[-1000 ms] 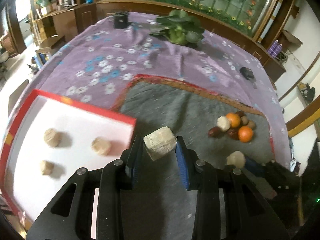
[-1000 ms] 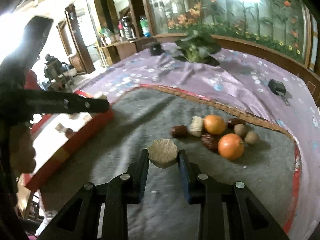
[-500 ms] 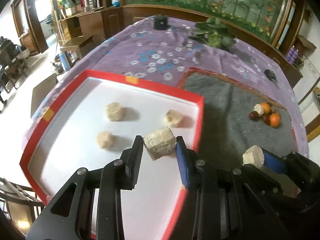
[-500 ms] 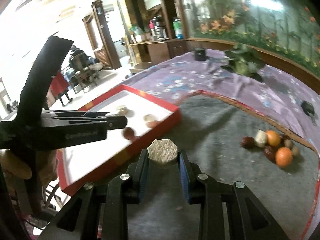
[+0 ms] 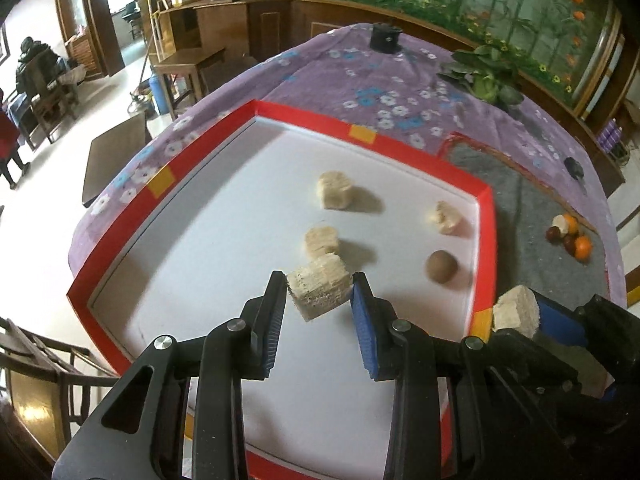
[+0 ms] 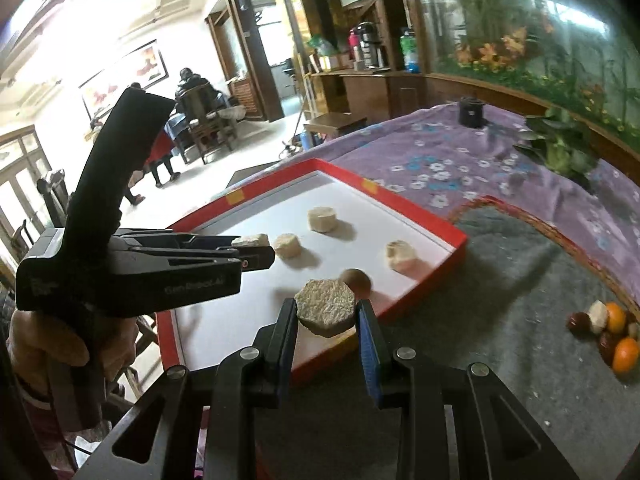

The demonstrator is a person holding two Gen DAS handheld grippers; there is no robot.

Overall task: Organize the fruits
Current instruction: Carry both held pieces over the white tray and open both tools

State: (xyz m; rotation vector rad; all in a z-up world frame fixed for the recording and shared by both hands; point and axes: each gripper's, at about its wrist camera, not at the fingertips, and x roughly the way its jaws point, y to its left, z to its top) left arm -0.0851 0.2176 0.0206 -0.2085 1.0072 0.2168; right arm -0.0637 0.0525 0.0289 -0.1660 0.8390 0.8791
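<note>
Left tongs point(image 5: 320, 290) clamp a pale, fibrous cut chunk point(image 5: 319, 291) above the white floor of the red-rimmed tray point(image 5: 486, 240). In the tray lie three similar pale pieces, at 12 o'clock point(image 5: 335, 195), centre point(image 5: 322, 241) and 2 o'clock point(image 5: 446, 217), and a round brown fruit point(image 5: 441, 265) at 3 o'clock. Right tongs point(image 6: 326, 312) clamp an octagonal pale slice point(image 6: 325, 307) over the tray's near rim. At far right, a cluster of oranges and dark fruits point(image 6: 612, 334) rests on the grey mat point(image 6: 500, 280) covering the surface.
</note>
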